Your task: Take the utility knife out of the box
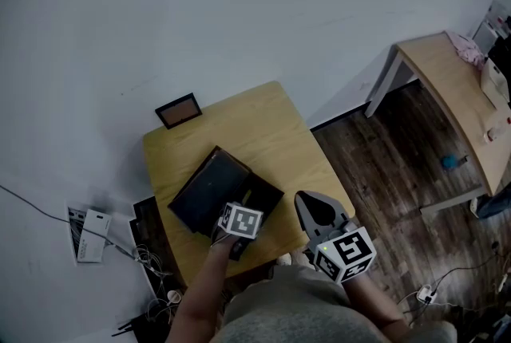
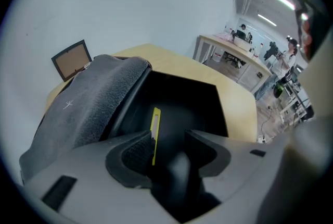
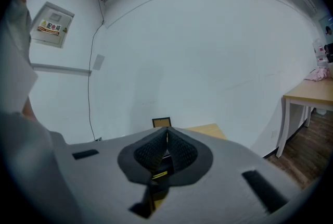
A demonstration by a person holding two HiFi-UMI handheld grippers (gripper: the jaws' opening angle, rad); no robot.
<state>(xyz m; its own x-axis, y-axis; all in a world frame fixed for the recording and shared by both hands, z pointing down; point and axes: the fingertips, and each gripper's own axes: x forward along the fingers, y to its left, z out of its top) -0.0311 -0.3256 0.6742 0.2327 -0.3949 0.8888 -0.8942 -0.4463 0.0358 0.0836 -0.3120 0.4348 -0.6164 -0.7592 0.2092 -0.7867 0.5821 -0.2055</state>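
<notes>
An open black box [image 1: 257, 198] lies on the small wooden table [image 1: 239, 126], its grey-lined lid [image 1: 206, 188] folded back to the left. In the left gripper view a yellow utility knife [image 2: 154, 126] lies inside the box [image 2: 182, 100], beside the grey lid [image 2: 88, 103]. My left gripper [image 2: 169, 137] is open over the box's near end, and the knife sits close against its left pad [image 2: 136, 151]. From the head view this left gripper [image 1: 242, 215] shows mostly as its marker cube. My right gripper [image 1: 306, 199] is shut and empty at the table's front right corner, pointing at the wall [image 3: 166, 144].
A small picture frame [image 1: 179, 110] leans against the wall at the table's back edge. A second wooden table [image 1: 447, 86] stands to the right on dark floorboards. Cables and a power strip [image 1: 152, 262] lie on the floor at the left.
</notes>
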